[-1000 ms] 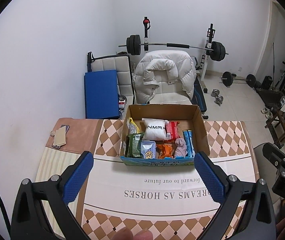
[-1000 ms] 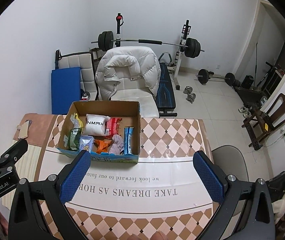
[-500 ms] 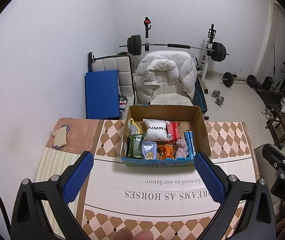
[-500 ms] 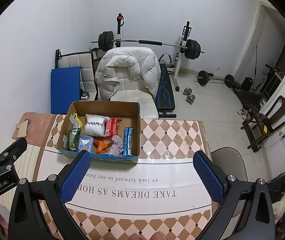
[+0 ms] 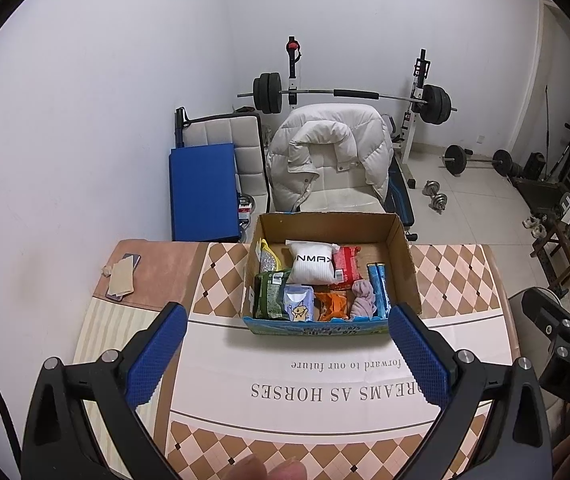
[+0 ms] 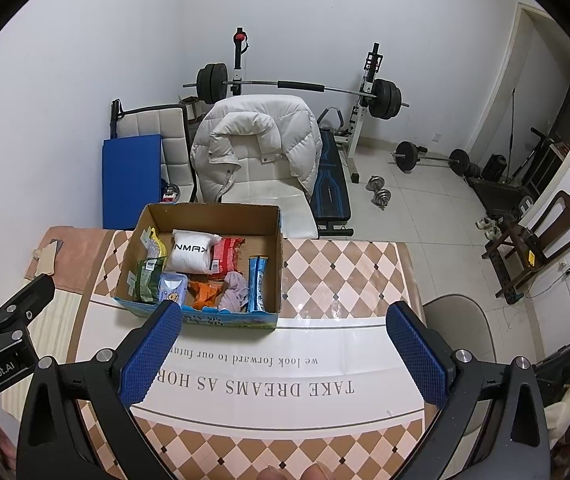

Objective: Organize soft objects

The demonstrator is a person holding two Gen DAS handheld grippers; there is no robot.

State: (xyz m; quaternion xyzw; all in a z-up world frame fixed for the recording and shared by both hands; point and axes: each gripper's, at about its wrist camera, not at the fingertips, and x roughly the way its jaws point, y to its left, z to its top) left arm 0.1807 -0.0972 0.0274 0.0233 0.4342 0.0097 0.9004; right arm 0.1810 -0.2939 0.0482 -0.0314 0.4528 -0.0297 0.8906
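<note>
An open cardboard box [image 5: 403,264] is sitting on the tabletop at 12 o'clock, holding a white pouch [image 5: 311,268], red packet [image 5: 345,267], green packet [image 5: 270,295], orange packet [image 5: 331,305], crumpled mauve cloth [image 5: 362,300] and blue packet [image 5: 378,288].

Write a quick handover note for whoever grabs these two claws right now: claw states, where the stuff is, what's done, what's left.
Left claw: open, empty, above the table, short of the box.
Right claw: open, empty, level with it.
Cardboard box on the checkered tablecloth holds everything: white pouch, green packet, purple cloth, blue packet, others.
Done: nothing visibly sorted.
Left: take items out and organize them.
</note>
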